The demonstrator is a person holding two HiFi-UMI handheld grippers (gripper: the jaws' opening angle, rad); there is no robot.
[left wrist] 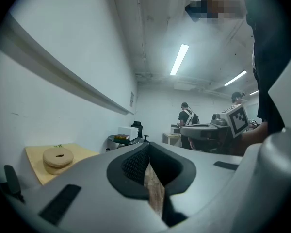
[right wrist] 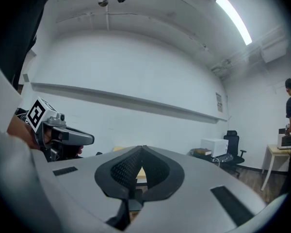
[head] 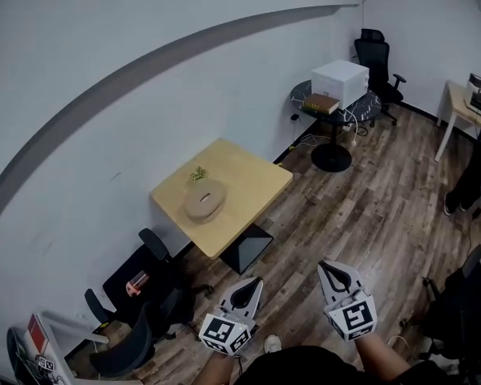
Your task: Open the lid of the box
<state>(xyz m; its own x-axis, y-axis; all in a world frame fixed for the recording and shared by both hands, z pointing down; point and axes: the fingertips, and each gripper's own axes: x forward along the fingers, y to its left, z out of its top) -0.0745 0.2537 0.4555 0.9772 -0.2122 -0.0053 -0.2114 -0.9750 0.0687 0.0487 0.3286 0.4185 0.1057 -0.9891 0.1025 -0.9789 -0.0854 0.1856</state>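
Jaws of left gripper point(head: 252, 285) and right gripper point(head: 330, 269) together and empty; we judge the lid point(head: 206, 192) of the round box point(head: 202, 208) light and stiff, best taken at its rim

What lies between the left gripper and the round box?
Head view: from the left gripper, floor, the table's black base, then bare tabletop up to the box.

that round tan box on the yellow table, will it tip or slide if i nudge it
It would probably slide rather than tip: the round tan box looks low and wide, sitting flat on the smooth yellow table. It looks rigid, so it likely won't flex. Lying flat, it seems unlikely to roll.
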